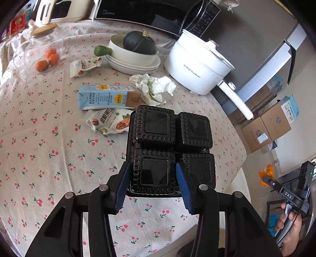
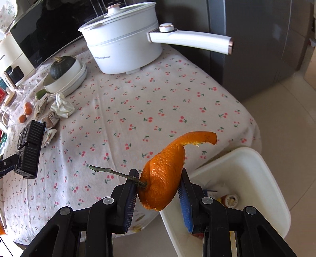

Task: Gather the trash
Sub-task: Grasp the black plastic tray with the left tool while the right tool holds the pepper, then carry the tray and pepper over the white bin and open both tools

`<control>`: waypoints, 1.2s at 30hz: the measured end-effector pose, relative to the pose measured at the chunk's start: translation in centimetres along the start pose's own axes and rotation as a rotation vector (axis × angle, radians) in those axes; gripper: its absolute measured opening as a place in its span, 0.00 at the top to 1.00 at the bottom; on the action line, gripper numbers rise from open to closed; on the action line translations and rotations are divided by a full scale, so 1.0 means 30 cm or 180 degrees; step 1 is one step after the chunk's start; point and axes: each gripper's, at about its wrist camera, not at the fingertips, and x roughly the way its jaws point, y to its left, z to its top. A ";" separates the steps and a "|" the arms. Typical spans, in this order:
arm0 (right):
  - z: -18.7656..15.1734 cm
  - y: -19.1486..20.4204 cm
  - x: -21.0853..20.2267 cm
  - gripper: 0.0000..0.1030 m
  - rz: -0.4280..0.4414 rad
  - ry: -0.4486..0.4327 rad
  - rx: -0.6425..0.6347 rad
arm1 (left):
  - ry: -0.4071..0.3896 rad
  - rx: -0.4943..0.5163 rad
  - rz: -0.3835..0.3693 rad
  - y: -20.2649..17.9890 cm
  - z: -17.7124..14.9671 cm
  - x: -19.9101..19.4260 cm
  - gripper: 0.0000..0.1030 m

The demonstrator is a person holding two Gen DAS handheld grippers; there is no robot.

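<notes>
My left gripper [image 1: 154,174] is shut on a black plastic four-cell tray [image 1: 169,138] and holds it above the cherry-print tablecloth [image 1: 49,158]; the tray also shows in the right wrist view [image 2: 29,150]. My right gripper [image 2: 158,187] is shut on an orange peel [image 2: 165,174] with a green stem [image 2: 110,173], held beside the table's edge next to a white bin [image 2: 246,178]. On the table lie a crumpled tissue [image 1: 154,87], a blue carton [image 1: 104,96] and two snack wrappers [image 1: 110,120] [image 1: 85,66].
A white electric pot [image 1: 197,65] with a long handle [image 2: 189,40] stands at the back right. A bowl with a dark squash [image 1: 138,42] sits on plates. A glass jar with oranges [image 1: 43,57], a microwave [image 1: 148,11] and cardboard boxes [image 1: 266,126] are around.
</notes>
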 end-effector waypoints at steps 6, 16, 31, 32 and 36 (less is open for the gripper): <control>-0.048 -0.116 -0.054 0.66 -0.0101 -0.0013 0.0193 | 0.0083 0.0259 -0.0114 -0.146 -0.061 0.049 0.52; -0.129 -0.279 -0.059 0.66 -0.0272 0.0169 0.0433 | 0.0300 0.0872 -0.0402 -0.477 -0.176 0.181 0.52; -0.215 -0.477 -0.088 0.65 -0.0446 0.0258 0.0744 | 0.0578 0.1543 -0.0683 -0.834 -0.359 0.439 0.51; -0.219 -0.483 -0.091 0.65 -0.0450 0.0256 0.0754 | 0.0577 0.1571 -0.0712 -0.845 -0.360 0.451 0.51; -0.222 -0.498 -0.092 0.65 -0.0457 0.0265 0.0758 | 0.0627 0.1673 -0.0692 -0.878 -0.374 0.485 0.37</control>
